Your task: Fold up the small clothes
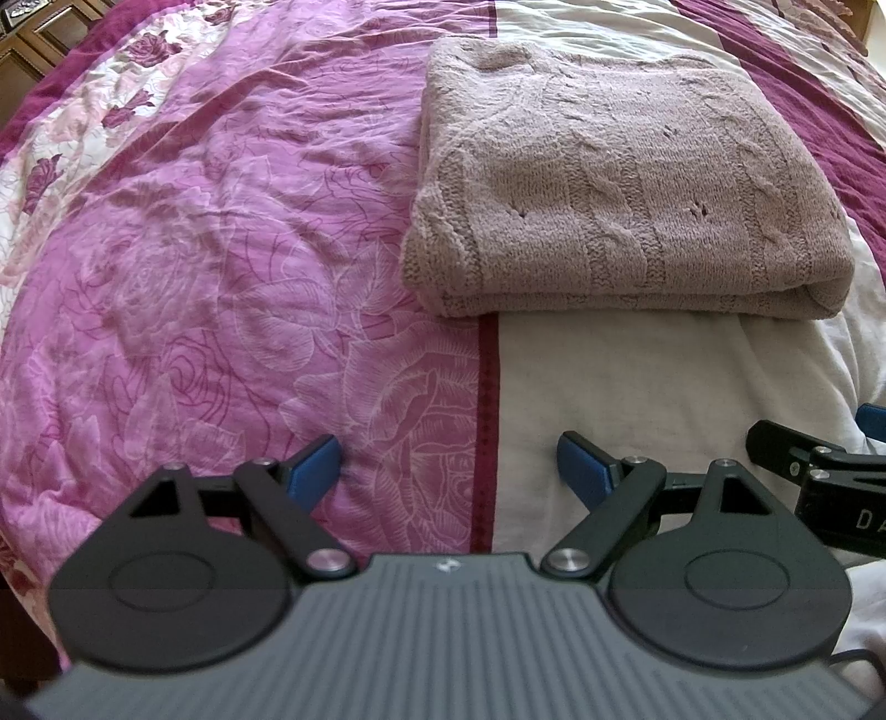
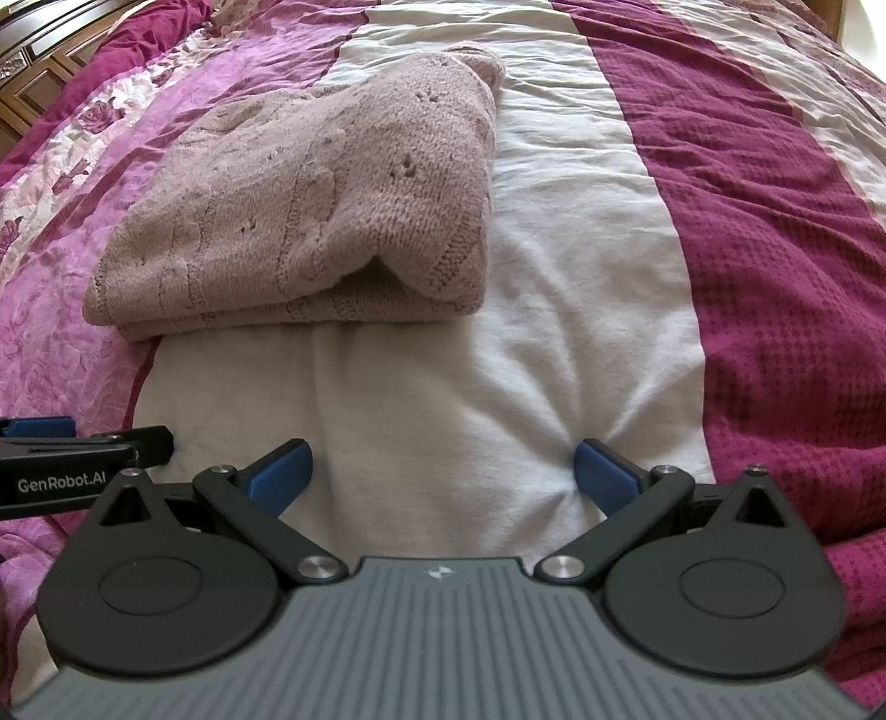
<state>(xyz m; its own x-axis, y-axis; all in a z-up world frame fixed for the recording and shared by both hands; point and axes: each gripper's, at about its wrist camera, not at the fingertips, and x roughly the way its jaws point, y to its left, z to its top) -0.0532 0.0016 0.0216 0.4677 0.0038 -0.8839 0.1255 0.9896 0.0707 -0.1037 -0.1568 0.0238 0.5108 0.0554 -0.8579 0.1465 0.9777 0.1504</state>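
Note:
A pale pink knitted sweater [image 1: 620, 188] lies folded into a thick rectangle on the bed; it also shows in the right wrist view [image 2: 310, 210], where its top layer gapes at the near right corner. My left gripper [image 1: 448, 471] is open and empty, hovering over the bedspread a short way in front of the sweater. My right gripper [image 2: 443, 471] is open and empty over the white stripe, also short of the sweater. Each gripper shows at the other view's edge: the right one [image 1: 814, 465], the left one [image 2: 83, 448].
The bedspread [image 1: 194, 277] has pink floral, white [image 2: 554, 277] and dark magenta [image 2: 775, 249] stripes, with wrinkles. Dark wooden furniture [image 1: 33, 39] stands beyond the bed's far left corner.

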